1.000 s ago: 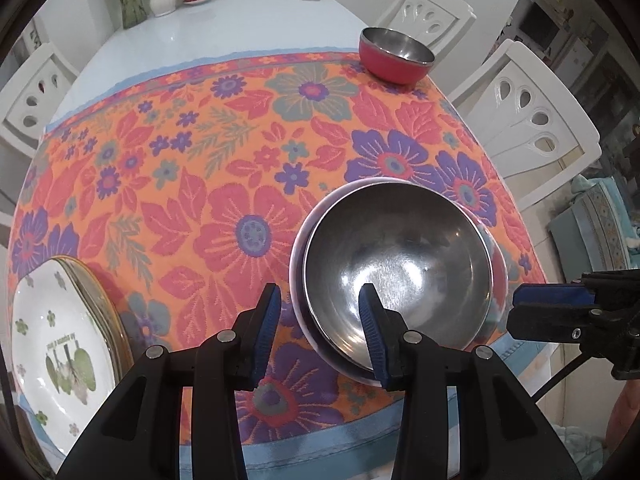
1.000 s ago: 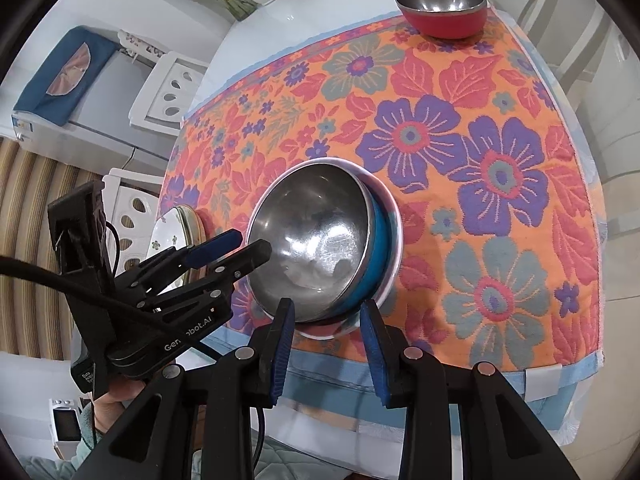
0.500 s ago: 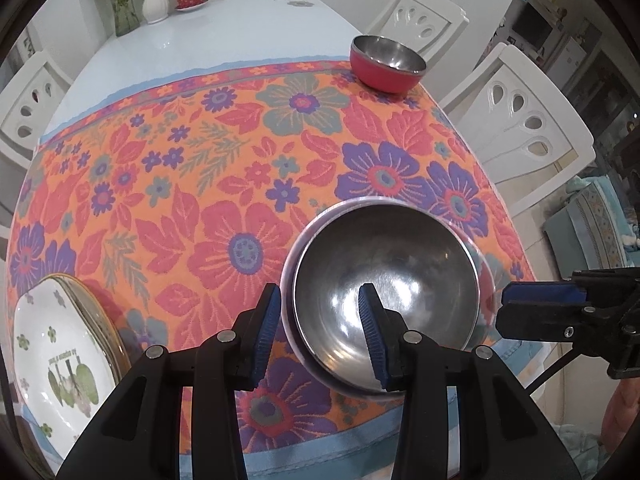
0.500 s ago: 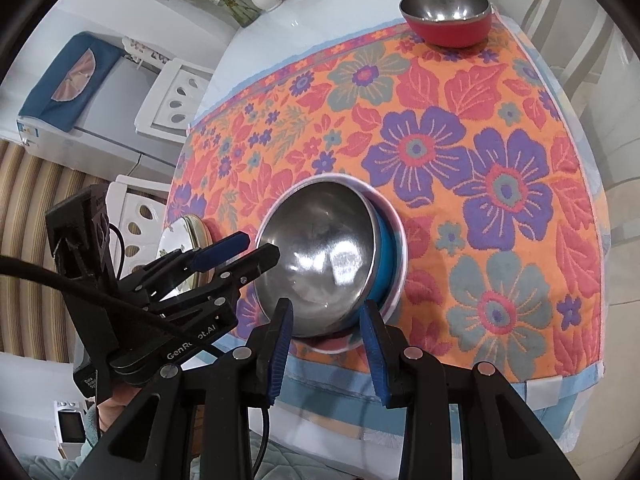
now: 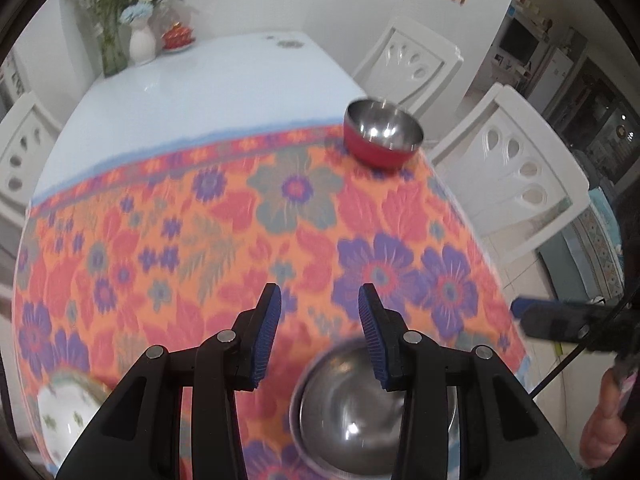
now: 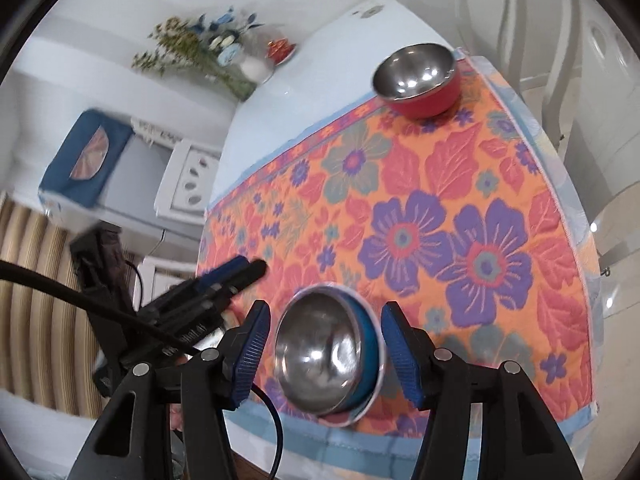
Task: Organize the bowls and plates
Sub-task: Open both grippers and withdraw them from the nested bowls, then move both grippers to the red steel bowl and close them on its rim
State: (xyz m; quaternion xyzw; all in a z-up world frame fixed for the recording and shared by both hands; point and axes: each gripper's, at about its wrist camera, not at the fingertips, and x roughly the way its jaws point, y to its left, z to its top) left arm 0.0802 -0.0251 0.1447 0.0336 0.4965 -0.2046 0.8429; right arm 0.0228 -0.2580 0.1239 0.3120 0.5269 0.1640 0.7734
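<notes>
A stack of steel bowls [image 6: 328, 344], blue outside over a pale rim, sits near the front edge of the floral cloth; it also shows low in the left wrist view [image 5: 360, 412]. A red steel bowl [image 5: 382, 138] stands at the cloth's far right corner, also in the right wrist view [image 6: 418, 78]. White flowered plates [image 5: 66, 408] lie at the front left. My left gripper [image 5: 319, 322] is open and empty above the cloth, behind the stack. My right gripper [image 6: 326, 354] is open and empty, with the stack seen between its fingers.
The floral cloth [image 5: 240, 232] covers the near half of a white table [image 5: 208, 84]. A vase of flowers [image 5: 140, 40] and a small red pot [image 5: 176, 36] stand at the far end. White chairs [image 5: 516, 160] line the right side.
Both grippers pulled back and up from the stacked bowls. The left gripper let go of the bowl rim and tilted toward the far table. The right gripper's jaws opened wider.
</notes>
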